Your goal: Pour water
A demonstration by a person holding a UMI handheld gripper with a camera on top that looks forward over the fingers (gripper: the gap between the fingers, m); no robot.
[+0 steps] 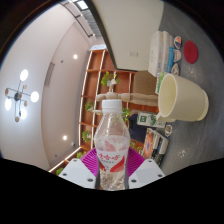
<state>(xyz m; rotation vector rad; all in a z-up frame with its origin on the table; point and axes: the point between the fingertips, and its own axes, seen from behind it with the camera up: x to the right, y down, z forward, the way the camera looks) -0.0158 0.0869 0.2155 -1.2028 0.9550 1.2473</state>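
Clear plastic bottle (111, 140), white cap on, upright in view, long axis running away from the gripper (112, 172); both pink pads (92, 160) pinch its labelled body. Cream cup (184, 97) beyond; contents not visible.

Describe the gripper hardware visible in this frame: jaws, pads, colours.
Two pale grey-white jaws show at the bottom of the gripper view, blocky and angular, one at either side. Each carries a magenta pad on its inner face. The gripper shows no cables, markings, hand or sleeve.
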